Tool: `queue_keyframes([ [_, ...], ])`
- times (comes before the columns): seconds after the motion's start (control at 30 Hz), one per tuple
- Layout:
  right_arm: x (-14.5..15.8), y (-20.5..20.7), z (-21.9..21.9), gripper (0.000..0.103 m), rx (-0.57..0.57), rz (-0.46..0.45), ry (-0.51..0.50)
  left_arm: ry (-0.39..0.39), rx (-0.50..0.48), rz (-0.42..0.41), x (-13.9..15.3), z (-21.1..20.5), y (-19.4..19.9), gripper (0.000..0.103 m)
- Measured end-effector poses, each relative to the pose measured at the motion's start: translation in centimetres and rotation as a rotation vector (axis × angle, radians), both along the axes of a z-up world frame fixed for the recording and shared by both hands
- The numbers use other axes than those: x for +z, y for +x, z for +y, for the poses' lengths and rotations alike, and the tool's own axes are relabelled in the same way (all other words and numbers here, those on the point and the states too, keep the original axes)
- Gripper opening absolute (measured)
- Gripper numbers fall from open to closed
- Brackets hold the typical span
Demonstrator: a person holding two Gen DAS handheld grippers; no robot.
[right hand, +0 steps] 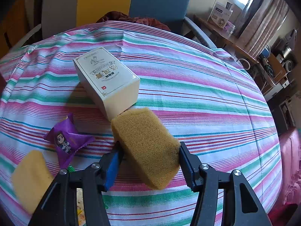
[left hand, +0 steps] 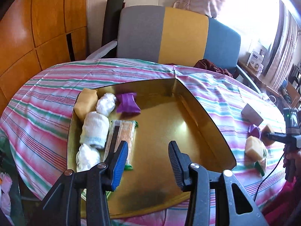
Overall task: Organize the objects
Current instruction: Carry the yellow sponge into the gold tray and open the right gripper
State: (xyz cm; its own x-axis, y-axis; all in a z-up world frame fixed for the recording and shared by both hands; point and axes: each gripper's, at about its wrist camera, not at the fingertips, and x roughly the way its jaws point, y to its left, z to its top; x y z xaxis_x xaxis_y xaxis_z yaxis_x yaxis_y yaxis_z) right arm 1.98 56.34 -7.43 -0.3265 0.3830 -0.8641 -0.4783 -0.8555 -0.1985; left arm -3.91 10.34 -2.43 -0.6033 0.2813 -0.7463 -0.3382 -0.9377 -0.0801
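A gold tray [left hand: 188, 101] lies on the striped tablecloth. Along its left side lie a yellow sponge [left hand: 85, 101], two white plastic-wrapped balls [left hand: 106, 103], a rolled white sock [left hand: 95, 130], a cracker pack [left hand: 124, 135] and a purple candy pack [left hand: 128, 102]. My left gripper [left hand: 148, 162] is open and empty over the tray's near part. My right gripper [right hand: 150, 162] is shut on a brown-yellow sponge [right hand: 146, 146], held just above the cloth; it also shows in the left wrist view [left hand: 268, 130].
On the cloth right of the tray lie a white box [right hand: 107, 79], a purple candy pack [right hand: 67, 141] and another yellow sponge [right hand: 31, 177]. A grey, yellow and blue chair [left hand: 169, 35] stands behind the table. Cluttered shelves [right hand: 272, 64] stand at the right.
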Motion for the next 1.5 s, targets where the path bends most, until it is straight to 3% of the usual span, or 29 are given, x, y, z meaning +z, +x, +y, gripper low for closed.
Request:
queue_keyframes([
  [0.57,0.4,0.6,1.0,0.057,-0.060,0.049,-0.043,0.009,-0.022,-0.010,-0.6,-0.5,1.9,0.045],
  [0.8,4.9,2.1,0.7,0.057,-0.125,0.234,-0.125,0.019,-0.010,-0.016,-0.7,-1.4,1.8,0.045],
  [1.0,8.6,-0.6,-5.9,0.057,0.048,0.312,-0.218,0.037,0.006,-0.024,-0.8,-2.3,1.5,0.045],
  [1.17,10.4,-5.3,-16.0,0.058,0.292,0.319,-0.313,0.054,0.042,-0.031,-0.9,-4.1,1.3,0.045],
  [1.33,9.1,-10.7,-25.5,0.058,0.473,0.256,-0.395,0.070,0.095,-0.042,-1.2,-6.4,0.8,0.045],
  [1.5,5.6,-16.1,-30.7,0.059,0.480,0.158,-0.431,0.084,0.135,-0.070,-2.1,-8.0,0.1,0.045],
])
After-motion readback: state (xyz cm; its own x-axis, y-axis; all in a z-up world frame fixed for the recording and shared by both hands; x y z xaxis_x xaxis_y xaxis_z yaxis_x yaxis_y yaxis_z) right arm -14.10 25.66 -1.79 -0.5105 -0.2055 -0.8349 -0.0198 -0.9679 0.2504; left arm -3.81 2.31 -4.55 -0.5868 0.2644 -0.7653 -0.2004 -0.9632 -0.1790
